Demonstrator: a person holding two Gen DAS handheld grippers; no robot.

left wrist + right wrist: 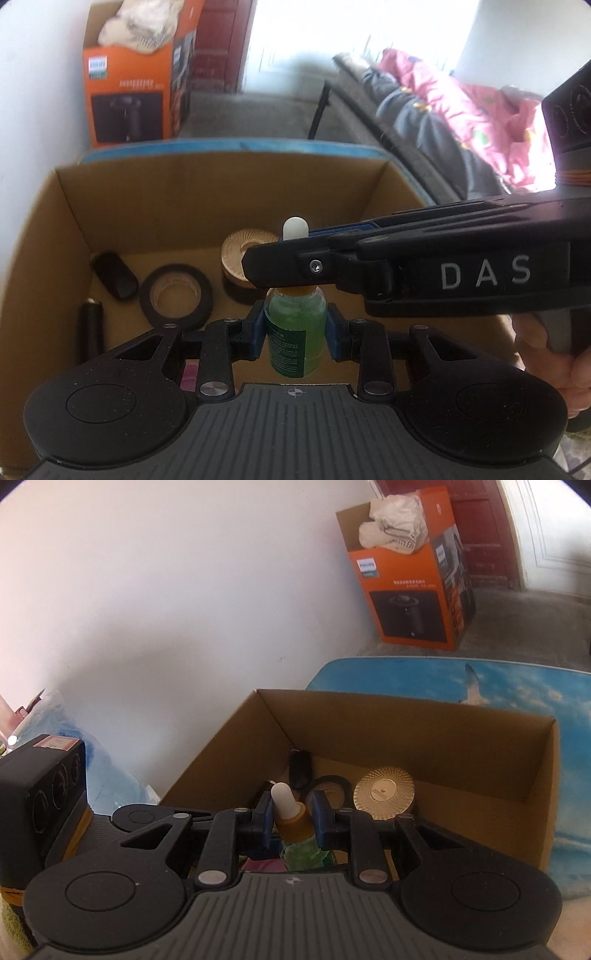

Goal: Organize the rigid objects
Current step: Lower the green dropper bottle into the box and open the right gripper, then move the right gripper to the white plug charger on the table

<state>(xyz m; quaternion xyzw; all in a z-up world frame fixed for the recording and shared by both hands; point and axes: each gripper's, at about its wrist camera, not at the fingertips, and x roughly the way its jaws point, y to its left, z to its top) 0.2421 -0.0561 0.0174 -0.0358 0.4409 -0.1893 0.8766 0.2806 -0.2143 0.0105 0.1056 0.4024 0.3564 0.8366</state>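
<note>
A green dropper bottle (295, 332) with an amber collar and white rubber bulb stands upright over the open cardboard box (110, 206). My left gripper (295, 328) is shut on the bottle's body. My right gripper (293, 821) comes in from the right and is shut on the amber collar (291, 823) just below the bulb (282, 799); in the left wrist view its fingers (280, 264) cross in front of the bottle's neck. Both hold the same bottle.
In the box lie a black tape roll (176, 301), a round ribbed wooden lid (384, 794), a black oval object (114, 275), a black cylinder (90, 332) and something pink (190, 374). The box stands on a blue sky-print table (517, 686). An orange carton (410, 587) stands by the wall.
</note>
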